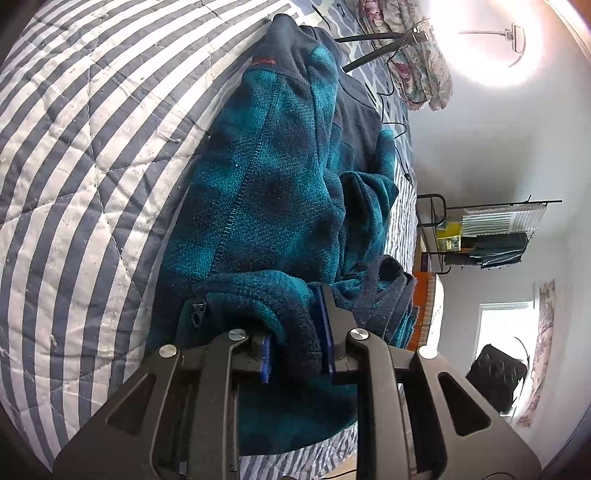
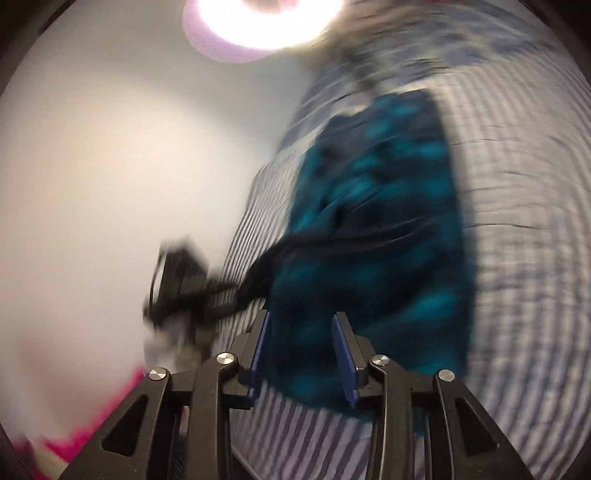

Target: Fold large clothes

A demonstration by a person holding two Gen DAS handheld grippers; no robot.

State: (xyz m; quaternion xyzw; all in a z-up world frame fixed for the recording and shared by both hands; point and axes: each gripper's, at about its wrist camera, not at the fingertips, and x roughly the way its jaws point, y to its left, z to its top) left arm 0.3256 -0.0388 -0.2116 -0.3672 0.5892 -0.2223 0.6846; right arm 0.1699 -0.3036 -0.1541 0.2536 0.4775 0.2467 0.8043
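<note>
A teal and navy fleece jacket (image 1: 273, 177) lies lengthwise on the striped quilt (image 1: 74, 155), zip side up. My left gripper (image 1: 295, 325) is shut on a thick fold of its dark hem, which fills the gap between the blue pads (image 1: 325, 332). The right wrist view is heavily blurred. In it my right gripper (image 2: 301, 315) stands open above the near end of the jacket (image 2: 376, 229), pads apart and pressing on nothing. A dark strip of the jacket stretches left to a blurred black shape (image 2: 181, 284).
A black tripod (image 1: 373, 48) with cables and a floral bundle (image 1: 413, 59) lie at the far end of the bed. Beyond the bed's right edge stand a metal rack (image 1: 487, 232) and a dark chair (image 1: 495, 373). A bright lamp (image 2: 262, 18) glares overhead.
</note>
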